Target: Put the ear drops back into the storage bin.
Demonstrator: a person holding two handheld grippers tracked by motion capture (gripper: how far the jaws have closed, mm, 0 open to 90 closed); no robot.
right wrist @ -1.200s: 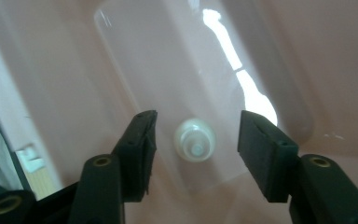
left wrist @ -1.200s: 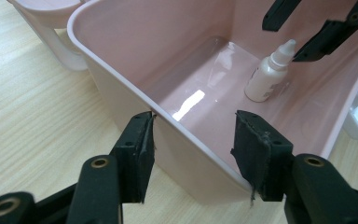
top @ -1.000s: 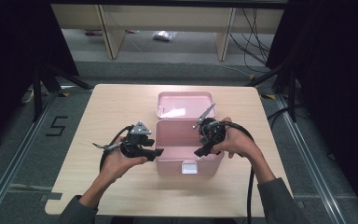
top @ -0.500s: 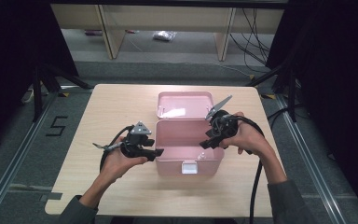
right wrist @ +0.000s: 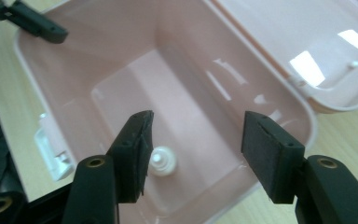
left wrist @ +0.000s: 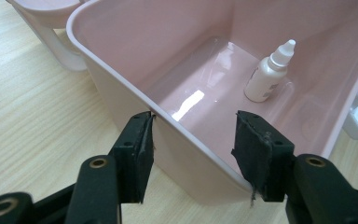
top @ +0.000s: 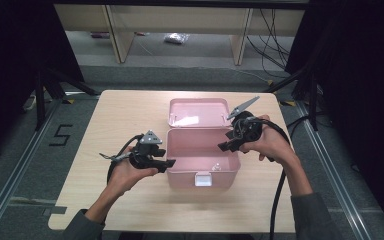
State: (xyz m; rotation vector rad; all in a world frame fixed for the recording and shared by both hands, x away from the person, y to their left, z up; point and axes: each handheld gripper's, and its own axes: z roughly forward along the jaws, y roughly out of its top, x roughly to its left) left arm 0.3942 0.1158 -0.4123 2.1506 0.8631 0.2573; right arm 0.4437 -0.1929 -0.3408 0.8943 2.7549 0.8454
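Note:
A pink plastic box (top: 185, 177) stands open at mid-table, its lid (top: 198, 112) folded back flat. A small white dropper bottle (top: 217, 167) stands upright inside, near the front right corner. My left gripper (top: 169, 164) is open at the box's left wall. In the left gripper view the jaws (left wrist: 193, 149) straddle that wall (left wrist: 135, 42), and the bottle (left wrist: 266, 74) stands beyond them. My right gripper (top: 223, 146) hovers open over the box's right side. Its own view looks down between the jaws (right wrist: 198, 147) at the bottle (right wrist: 163, 161), with nothing held.
A white latch (top: 202, 179) sits on the box's front wall. Bare wooden table (top: 120, 115) lies left of, right of and in front of the box. Cables trail from both grippers. Dark floor and shelving (top: 180, 20) surround the table.
My right gripper has drawn back to the right and risen from over the box's middle toward its right rim. The left gripper and the box have stayed put.

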